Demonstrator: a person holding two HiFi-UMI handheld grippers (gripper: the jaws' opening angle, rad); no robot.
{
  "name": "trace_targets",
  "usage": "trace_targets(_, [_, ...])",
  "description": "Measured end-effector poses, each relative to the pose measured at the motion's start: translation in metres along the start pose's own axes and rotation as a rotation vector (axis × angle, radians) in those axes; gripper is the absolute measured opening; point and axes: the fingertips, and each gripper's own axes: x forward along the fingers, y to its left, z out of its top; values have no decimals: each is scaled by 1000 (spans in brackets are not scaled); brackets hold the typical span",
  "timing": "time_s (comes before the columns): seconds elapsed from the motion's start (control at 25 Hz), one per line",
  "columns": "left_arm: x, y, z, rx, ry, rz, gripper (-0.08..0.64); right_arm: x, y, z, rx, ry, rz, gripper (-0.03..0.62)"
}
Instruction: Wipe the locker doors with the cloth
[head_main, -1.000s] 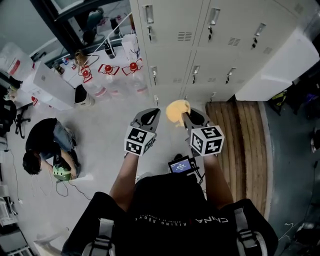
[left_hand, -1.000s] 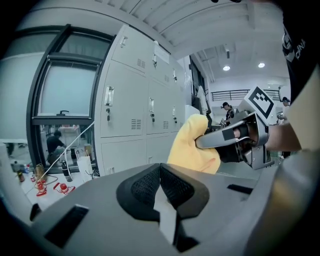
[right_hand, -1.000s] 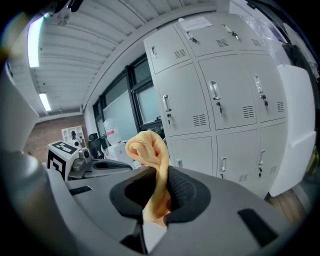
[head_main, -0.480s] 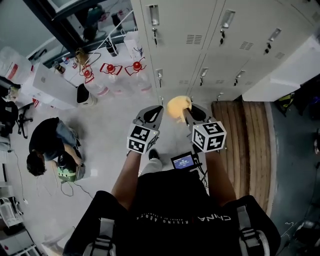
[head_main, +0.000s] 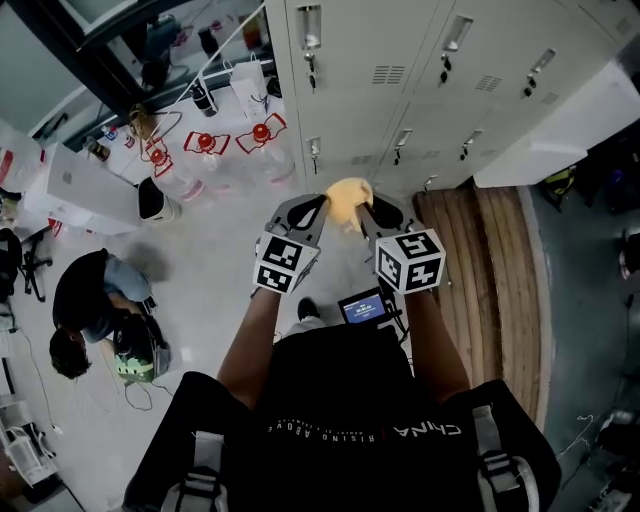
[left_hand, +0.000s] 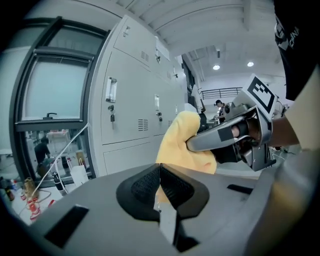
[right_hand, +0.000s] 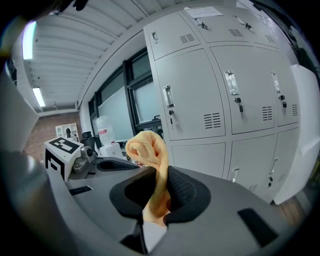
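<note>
Grey locker doors (head_main: 380, 60) rise ahead of me and fill the upper part of the head view. My right gripper (head_main: 362, 212) is shut on a bunched yellow cloth (head_main: 347, 194), which sticks up between its pads (right_hand: 182, 192) as a rolled wad (right_hand: 147, 147). My left gripper (head_main: 310, 210) is held right beside it with its jaws shut and nothing clearly between them (left_hand: 160, 172). In the left gripper view the cloth (left_hand: 182, 140) hangs just beyond my jaw tips, pinched by the right gripper (left_hand: 200, 144). The lockers (right_hand: 205, 100) are some way off; the cloth touches no door.
A person (head_main: 95, 310) crouches on the floor at the left. Clear water jugs with red caps (head_main: 205, 150) and a white box (head_main: 90, 185) stand by the window wall. A wooden platform (head_main: 490, 260) lies at the lockers' foot on the right, under a white cabinet (head_main: 560, 120).
Both grippers have moved forward towards the lockers, and the left gripper has closed in beside the cloth. The right gripper has kept hold of the cloth.
</note>
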Motion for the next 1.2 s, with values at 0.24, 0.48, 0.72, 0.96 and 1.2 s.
trace_targets(0.24, [15, -6, 9, -39, -9, 3, 18, -5, -19, 11, -4, -9, 8, 83])
trace_targets(0.48, [40, -10, 32, -138, -47, 30, 18, -10, -41, 20, -43, -18, 47, 83])
trace_targets(0.72, [61, -8, 34, -93, -32, 43, 18, 7, -56, 22, -56, -22, 100, 83])
trace_targets(0.96, [83, 25, 21, -65, -29, -4, 18, 49, -67, 23, -45, -29, 90, 83])
trace_targets(1.2, [108, 65, 10, 15, -44, -54, 18, 96, -74, 16, -55, -34, 73, 83])
